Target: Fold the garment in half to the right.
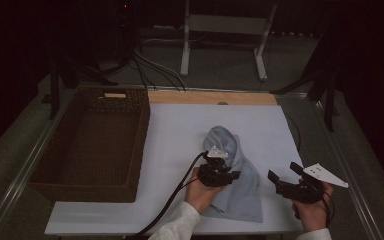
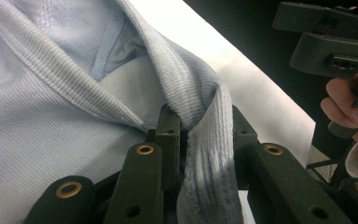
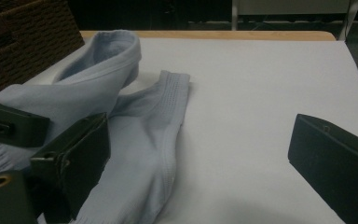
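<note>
Garment: pale blue ribbed garment (image 1: 232, 175) lies rumpled on the white tabletop (image 1: 180, 130), in its near half and right of centre, its lower hem close to the near edge.
Left gripper: left gripper (image 1: 219, 163) sits on the cloth's middle; in the left gripper view its jaws are clamped on a bunched ribbed fold (image 2: 205, 140) that rises between them.
Right gripper: right gripper (image 1: 285, 174) hovers just right of the cloth, near the table's near right corner, jaws apart and holding nothing.
Basket: brown wicker basket (image 1: 92, 142) stands along the left edge, apparently with nothing inside.
Step in hand: probably gathering or folding the cloth with a two-point hold.
Doing it well: keep the left pinch firm and low so the fold does not slip out; bring the right jaws to the free ribbed edge (image 3: 175, 107) and close on a single layer.
Risk: lifting from one point alone would likely let the garment sag and unfold.
</note>
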Demonstrator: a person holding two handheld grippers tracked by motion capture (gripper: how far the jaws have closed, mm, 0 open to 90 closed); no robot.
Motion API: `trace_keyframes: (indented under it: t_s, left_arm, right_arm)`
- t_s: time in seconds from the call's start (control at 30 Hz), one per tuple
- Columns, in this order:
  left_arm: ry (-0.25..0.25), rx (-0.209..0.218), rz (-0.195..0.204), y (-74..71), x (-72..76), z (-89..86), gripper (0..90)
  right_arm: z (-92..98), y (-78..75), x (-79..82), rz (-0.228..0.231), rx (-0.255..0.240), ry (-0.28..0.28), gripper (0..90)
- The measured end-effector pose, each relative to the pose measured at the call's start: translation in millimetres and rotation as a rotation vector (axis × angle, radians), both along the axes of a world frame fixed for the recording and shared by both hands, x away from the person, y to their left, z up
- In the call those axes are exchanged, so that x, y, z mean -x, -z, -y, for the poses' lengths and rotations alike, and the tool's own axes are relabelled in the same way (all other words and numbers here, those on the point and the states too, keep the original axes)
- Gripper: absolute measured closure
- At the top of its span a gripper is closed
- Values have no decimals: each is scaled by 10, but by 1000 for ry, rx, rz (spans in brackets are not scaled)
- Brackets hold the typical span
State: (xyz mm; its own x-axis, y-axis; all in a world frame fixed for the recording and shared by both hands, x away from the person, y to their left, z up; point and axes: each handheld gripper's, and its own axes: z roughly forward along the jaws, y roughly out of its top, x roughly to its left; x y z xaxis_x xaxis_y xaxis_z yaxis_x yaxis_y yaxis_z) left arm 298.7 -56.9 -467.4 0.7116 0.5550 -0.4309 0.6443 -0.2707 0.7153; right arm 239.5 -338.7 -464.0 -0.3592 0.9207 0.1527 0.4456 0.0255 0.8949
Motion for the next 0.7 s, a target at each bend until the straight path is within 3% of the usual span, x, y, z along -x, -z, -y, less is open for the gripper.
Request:
trace_keyframes:
  t_s: [0.7]
  left_arm:
    - [47, 3, -22, 79, -15, 89, 646]
  right_arm:
    - [1, -6, 6, 4, 0, -2, 60]
